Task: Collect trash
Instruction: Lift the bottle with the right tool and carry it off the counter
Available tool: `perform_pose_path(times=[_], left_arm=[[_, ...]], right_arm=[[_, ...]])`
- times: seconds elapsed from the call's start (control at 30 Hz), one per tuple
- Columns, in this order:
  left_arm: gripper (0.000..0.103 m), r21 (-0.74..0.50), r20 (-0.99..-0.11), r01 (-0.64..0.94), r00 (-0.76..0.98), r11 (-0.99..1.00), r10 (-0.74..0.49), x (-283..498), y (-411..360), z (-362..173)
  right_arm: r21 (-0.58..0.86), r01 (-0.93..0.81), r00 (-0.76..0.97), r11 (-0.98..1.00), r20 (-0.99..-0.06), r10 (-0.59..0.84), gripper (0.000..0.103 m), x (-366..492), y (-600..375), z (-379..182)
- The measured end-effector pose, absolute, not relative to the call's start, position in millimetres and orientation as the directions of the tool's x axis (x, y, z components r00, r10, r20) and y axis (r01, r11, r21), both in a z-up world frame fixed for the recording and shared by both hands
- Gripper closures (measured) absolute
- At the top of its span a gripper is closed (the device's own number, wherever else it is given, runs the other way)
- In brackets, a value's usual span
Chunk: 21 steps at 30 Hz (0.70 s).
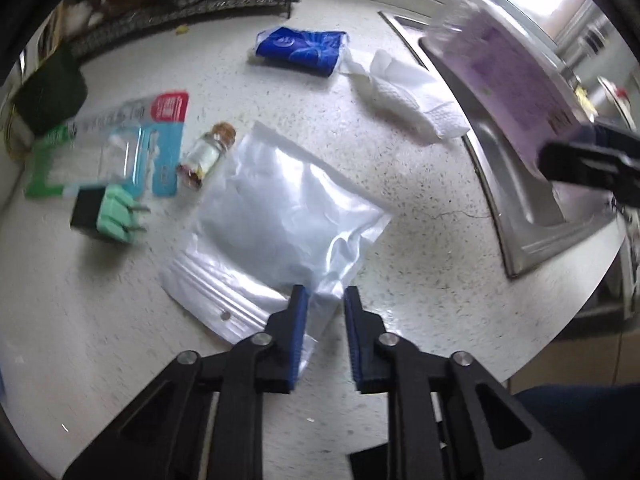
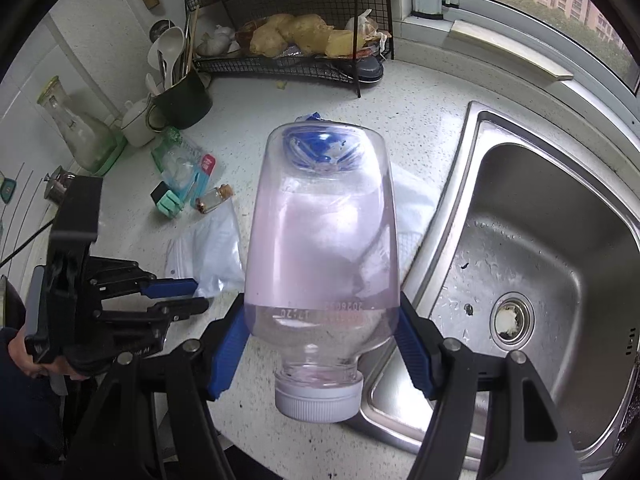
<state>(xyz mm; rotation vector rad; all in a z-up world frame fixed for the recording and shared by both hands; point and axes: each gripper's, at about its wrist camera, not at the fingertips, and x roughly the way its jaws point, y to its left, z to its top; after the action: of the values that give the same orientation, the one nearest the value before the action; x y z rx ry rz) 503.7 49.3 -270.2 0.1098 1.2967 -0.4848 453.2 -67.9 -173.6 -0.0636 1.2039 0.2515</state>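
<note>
i am gripping a clear plastic bottle (image 2: 320, 248) in my right hand-held gripper (image 2: 322, 344), its blue pads pressing both sides, white cap toward me, over the bench (image 1: 420, 216) edge beside the steel sink (image 2: 532, 248). my left hand-held gripper (image 1: 325, 322) is pinching a corner of the clear zip bag (image 1: 276, 224), jaws nearly together on the thin plastic. farther back on the bench are lying a small corked vial (image 1: 206, 154), a blue packet (image 1: 300, 50), a crumpled paper towel (image 1: 408, 96) and a blister pack (image 1: 120, 144).
</note>
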Motion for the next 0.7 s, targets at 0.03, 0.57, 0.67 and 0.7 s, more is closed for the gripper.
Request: perform_pose_path(times=[0.03,0.57,0.67,0.7], left_arm=[[0.087,-0.198,-0.941,0.382,0.183,0.902,-0.285,500.9,49.0,-269.5],[0.102,-0.209,-0.919,0.244,0.283,0.947,-0.275,407.3,8.2,-224.8],[0.102,-0.195,-0.917,0.219,0.304,0.956,-0.257,386.4,-4.6,-219.1],[0.102,-0.19,-0.917,0.205,0.312,0.96,-0.248,374.8,-9.6,-217.0]], right_arm=[[0.087,-0.227,0.338,0.97,-0.927,0.162,0.037,450.6,-69.6,-172.1],[0.138,-0.315,0.342,0.939,-0.906,0.248,0.037,370.9,-101.6,-154.2],[0.149,-0.339,0.342,0.929,-0.901,0.269,0.037,348.1,-109.2,-150.3],[0.152,-0.348,0.34,0.925,-0.899,0.275,0.037,340.9,-111.1,-149.4]])
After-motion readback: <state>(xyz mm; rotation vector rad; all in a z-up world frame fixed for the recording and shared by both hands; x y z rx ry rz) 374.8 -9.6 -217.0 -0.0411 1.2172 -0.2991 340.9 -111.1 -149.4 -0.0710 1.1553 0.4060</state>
